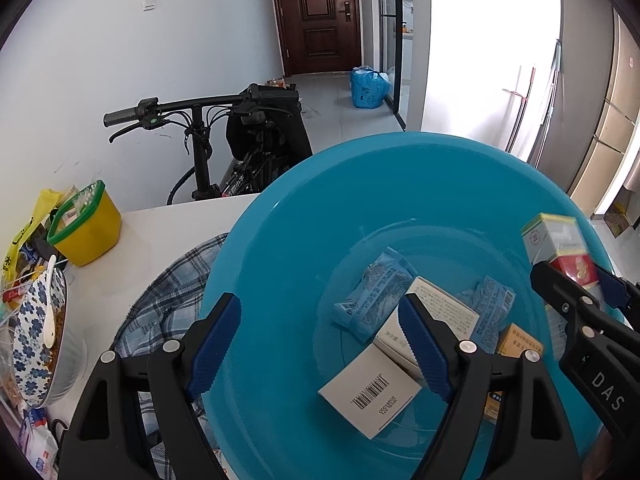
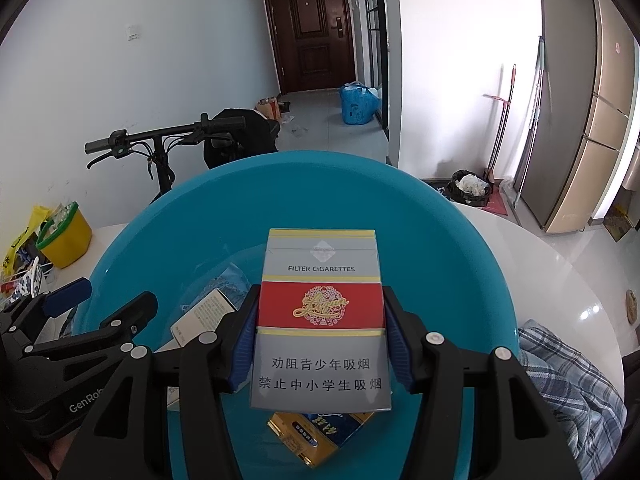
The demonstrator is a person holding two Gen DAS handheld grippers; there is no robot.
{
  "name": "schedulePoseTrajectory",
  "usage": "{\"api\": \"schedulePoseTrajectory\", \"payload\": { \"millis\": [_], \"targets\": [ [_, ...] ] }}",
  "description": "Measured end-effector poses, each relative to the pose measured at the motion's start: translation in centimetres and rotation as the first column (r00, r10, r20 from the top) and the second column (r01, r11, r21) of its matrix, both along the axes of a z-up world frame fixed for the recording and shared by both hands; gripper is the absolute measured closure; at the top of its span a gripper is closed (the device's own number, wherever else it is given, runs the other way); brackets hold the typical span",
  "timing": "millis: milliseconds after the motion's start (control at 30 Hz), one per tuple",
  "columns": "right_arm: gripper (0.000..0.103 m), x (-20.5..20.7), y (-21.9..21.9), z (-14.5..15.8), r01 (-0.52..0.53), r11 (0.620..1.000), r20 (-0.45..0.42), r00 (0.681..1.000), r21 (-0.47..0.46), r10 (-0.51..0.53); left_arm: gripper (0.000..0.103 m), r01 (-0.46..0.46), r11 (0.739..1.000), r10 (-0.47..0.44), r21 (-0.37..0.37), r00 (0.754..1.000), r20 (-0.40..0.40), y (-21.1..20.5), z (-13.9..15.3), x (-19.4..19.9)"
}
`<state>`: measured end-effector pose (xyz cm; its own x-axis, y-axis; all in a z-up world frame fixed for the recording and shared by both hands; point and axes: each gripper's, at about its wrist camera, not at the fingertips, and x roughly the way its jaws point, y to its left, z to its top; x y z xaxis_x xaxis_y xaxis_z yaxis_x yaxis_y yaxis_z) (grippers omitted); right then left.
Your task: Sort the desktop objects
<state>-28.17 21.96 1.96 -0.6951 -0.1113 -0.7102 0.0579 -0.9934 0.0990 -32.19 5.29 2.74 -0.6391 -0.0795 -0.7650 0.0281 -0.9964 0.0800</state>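
R tongs (image 2: 320, 344) clamp cig pack (image 2: 320, 320) over basin (image 2: 460, 240), L tongs (image 1: 320, 344) wide, empty; I'd lower pack before letting go.

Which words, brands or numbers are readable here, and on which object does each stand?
"FILTER CIGARETTES", "劝阻青少年吸烟", "禁止中小学生吸烟": cigarette pack held in the right gripper.
"DAS": right gripper body, left wrist view.
"GenRo", cut off: left gripper body.
White box barcode digits, blue packets: too small.

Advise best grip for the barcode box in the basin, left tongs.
Grip the white barcode box across its two long side edges, coming from above. It lies flat on the blue basin floor, label up; a second white box overlaps its far end, so close on the near half.
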Motion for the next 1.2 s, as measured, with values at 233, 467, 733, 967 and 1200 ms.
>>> {"api": "schedulePoseTrajectory", "payload": {
  "millis": [233, 467, 733, 967, 1200],
  "targets": [
    [0.038, 0.1, 0.1, 0.2, 0.005, 1.000, 0.001, 1.000, 0.011, -0.005, 0.020, -0.004, 1.000, 0.004, -0.002, 1.000, 0.003, -0.1, 0.1, 0.0],
    [0.035, 0.5, 0.5, 1.1, 0.025, 1.000, -0.025, 0.999, 0.000, -0.025, 0.020, 0.002, 1.000, -0.003, -0.012, 0.999, -0.054, -0.1, 1.5, 0.7],
    [0.024, 1.9, 0.9, 4.0, 0.039, 0.999, -0.102, 0.994, -0.019, -0.041, 0.020, 0.019, 1.000, -0.015, 0.023, 0.984, -0.176, -0.7, 5.2, 2.9],
    [0.013, 3.7, 0.9, 6.8, 0.061, 0.998, -0.190, 0.980, -0.014, -0.063, 0.018, 0.005, 0.999, 0.010, 0.045, 0.950, -0.314, -1.5, 9.0, 5.7],
    [0.006, 5.7, 1.7, 9.4, 0.078, 0.997, -0.270, 0.960, -0.021, -0.080, 0.013, 0.009, 0.994, 0.037, 0.109, 0.908, -0.418, -3.4, 12.3, 8.3]
  ]
}}
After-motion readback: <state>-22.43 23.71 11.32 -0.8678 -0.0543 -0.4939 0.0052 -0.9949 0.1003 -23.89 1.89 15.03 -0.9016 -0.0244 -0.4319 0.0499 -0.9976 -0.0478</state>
